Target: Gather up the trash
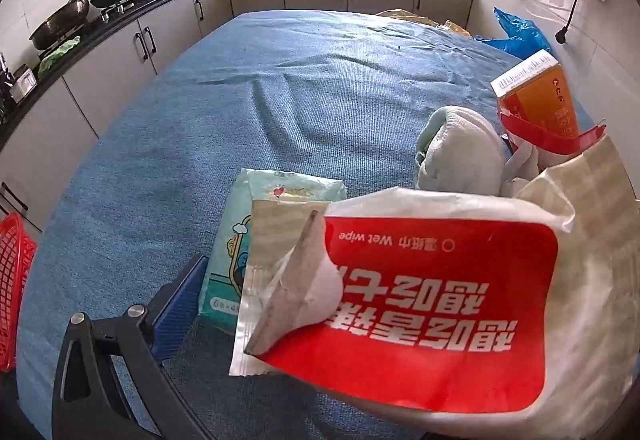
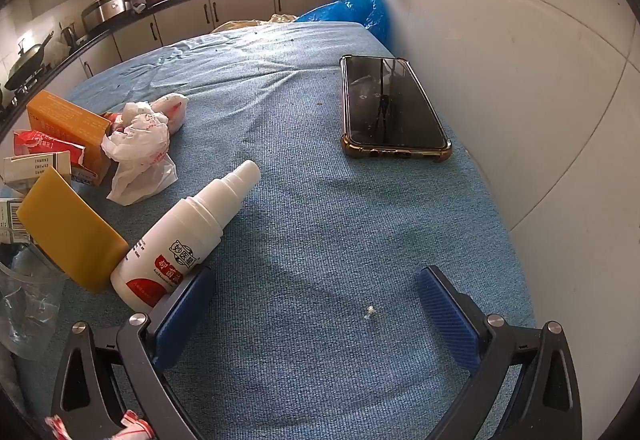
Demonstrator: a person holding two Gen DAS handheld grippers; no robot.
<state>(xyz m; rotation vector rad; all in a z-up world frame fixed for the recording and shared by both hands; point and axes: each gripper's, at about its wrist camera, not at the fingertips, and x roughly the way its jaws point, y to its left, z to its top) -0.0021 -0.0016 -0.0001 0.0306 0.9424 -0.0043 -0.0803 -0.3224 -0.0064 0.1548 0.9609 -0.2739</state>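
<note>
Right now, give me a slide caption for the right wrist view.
Open right claw over a blue tablecloth, white spray bottle beside its left finger, black phone lying near the wall.

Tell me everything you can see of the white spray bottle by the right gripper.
The spray bottle is white plastic with a red-and-white label and a clear cap over the nozzle. It lies on its side on the blue tablecloth, nozzle pointing away, base against a yellow block and beside the open right gripper's left finger. Fill level unreadable.
</note>
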